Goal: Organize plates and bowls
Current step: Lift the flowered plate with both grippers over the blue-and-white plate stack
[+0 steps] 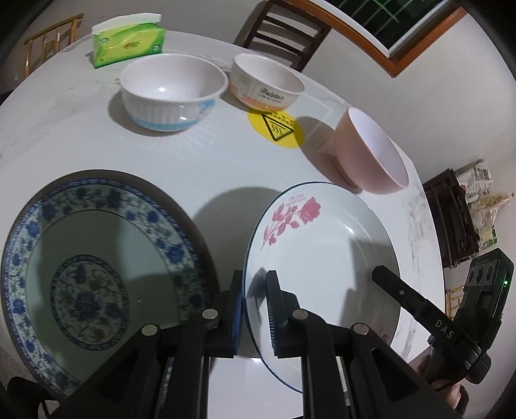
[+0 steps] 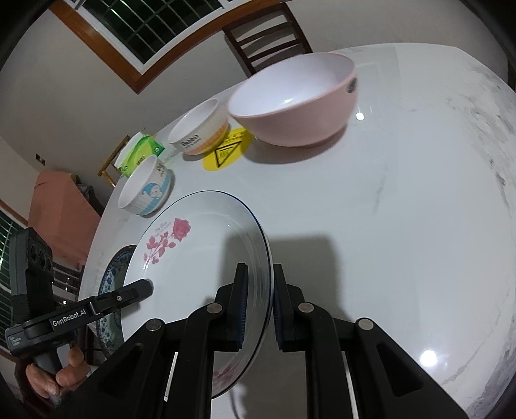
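A white plate with a pink rose print hangs tilted a little above the white table, held from both sides. My left gripper is shut on its near left rim. My right gripper is shut on its right rim. A blue-and-white floral plate lies flat just left of it. Further back stand a white bowl with a blue band, a white bowl with an orange band and a pink bowl.
A green tissue pack sits at the table's far edge. A yellow warning sticker lies between the bowls. A dark wooden chair stands behind the table. A person's hand grips the left handle.
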`<move>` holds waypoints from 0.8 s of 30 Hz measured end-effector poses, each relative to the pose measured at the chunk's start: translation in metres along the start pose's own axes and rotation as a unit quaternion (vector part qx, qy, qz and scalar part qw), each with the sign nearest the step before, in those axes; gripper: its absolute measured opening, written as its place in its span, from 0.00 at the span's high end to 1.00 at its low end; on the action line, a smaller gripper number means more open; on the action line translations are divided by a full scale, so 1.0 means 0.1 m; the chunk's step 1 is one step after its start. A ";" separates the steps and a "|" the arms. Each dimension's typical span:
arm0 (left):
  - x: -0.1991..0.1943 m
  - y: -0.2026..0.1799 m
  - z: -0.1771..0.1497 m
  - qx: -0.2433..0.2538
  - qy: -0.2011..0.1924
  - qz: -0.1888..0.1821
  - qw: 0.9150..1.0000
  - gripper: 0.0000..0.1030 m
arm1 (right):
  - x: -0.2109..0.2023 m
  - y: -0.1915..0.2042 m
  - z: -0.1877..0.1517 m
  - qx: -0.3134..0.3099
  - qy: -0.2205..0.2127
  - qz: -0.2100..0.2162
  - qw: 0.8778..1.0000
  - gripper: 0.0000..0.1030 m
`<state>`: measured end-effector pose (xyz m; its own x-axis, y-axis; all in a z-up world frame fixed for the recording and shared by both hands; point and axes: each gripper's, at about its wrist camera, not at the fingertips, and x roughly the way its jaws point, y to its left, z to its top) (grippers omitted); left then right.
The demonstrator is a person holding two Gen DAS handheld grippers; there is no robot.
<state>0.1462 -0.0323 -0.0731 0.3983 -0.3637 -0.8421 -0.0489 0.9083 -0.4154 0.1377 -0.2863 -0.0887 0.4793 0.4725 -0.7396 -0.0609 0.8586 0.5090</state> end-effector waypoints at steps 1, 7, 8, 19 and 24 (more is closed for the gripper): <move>-0.03 0.03 0.00 -0.003 -0.002 0.001 1.000 0.87 | 0.01 0.04 0.01 -0.003 0.000 0.002 1.000 0.86; -0.20 0.30 0.02 -0.029 -0.020 0.009 0.999 0.87 | 0.09 0.29 0.03 -0.023 0.007 0.016 1.000 0.86; -0.23 0.36 0.03 -0.036 -0.022 0.010 0.999 0.87 | 0.11 0.35 0.04 -0.028 0.009 0.020 0.999 0.86; -0.57 0.98 0.03 -0.095 -0.051 0.035 0.994 0.87 | 0.40 0.96 -0.01 -0.073 0.037 0.055 0.995 0.86; -0.66 1.25 0.01 -0.122 -0.059 0.045 0.990 0.87 | 0.57 1.17 -0.07 -0.088 0.057 0.065 0.992 0.86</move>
<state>0.1148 0.1057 -0.0692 0.4850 -0.2436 -0.8399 -0.3032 0.8540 -0.4228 0.1522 -0.1571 -0.0745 0.3556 0.5929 -0.7225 -0.2732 0.8052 0.5263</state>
